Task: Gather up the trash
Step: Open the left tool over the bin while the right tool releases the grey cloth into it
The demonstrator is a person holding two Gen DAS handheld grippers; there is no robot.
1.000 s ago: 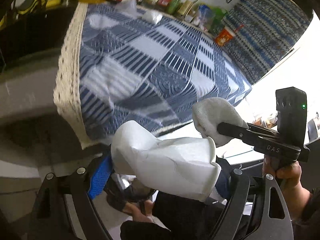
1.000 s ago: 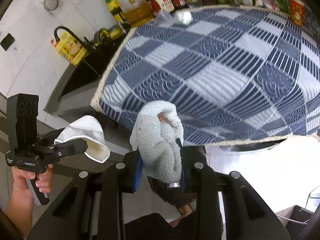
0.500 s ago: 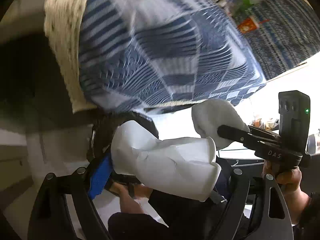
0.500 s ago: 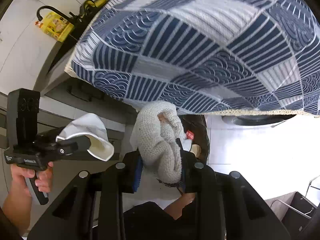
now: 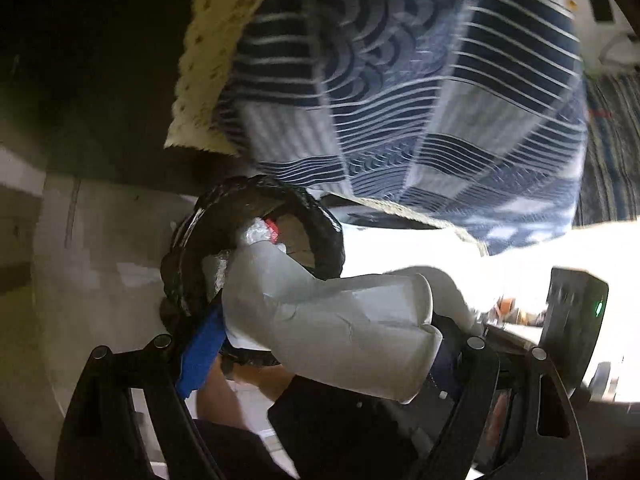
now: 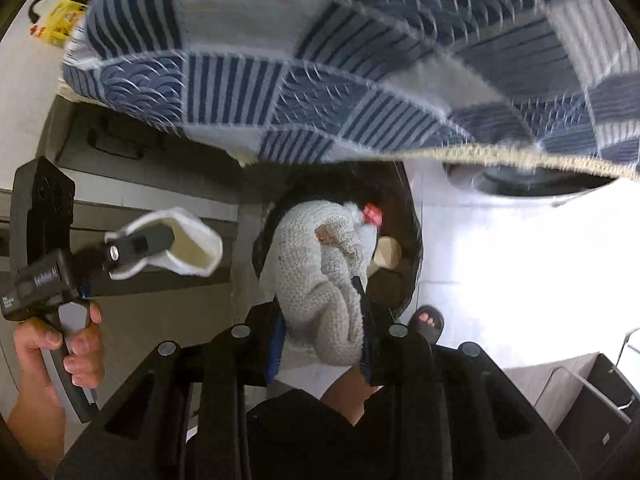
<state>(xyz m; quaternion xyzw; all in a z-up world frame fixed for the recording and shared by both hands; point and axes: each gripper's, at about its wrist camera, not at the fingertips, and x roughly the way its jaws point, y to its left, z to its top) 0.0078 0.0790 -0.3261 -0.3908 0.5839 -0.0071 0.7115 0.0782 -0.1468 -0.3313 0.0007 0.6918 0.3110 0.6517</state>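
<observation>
My left gripper (image 5: 320, 344) is shut on a crushed white paper cup (image 5: 332, 336), held above a black-lined trash bin (image 5: 320, 216) on the floor under the table edge. It also shows in the right wrist view (image 6: 140, 246) with the cup (image 6: 192, 248). My right gripper (image 6: 320, 332) is shut on a crumpled grey-white cloth wad (image 6: 320, 272), held over the same bin (image 6: 408, 272), which holds some trash. The right gripper's body (image 5: 572, 320) shows at the right of the left wrist view.
A table with a blue-and-white patterned cloth (image 6: 320, 60) overhangs above the bin. Grey cabinets (image 6: 160, 184) stand at the left. A sandalled foot (image 6: 428, 322) is beside the bin. A dark crate (image 6: 592, 400) sits low right.
Both grippers have dropped from table height and tilted down towards the floor. The bin has come into view under the held cup and cloth wad. Both grips are unchanged.
</observation>
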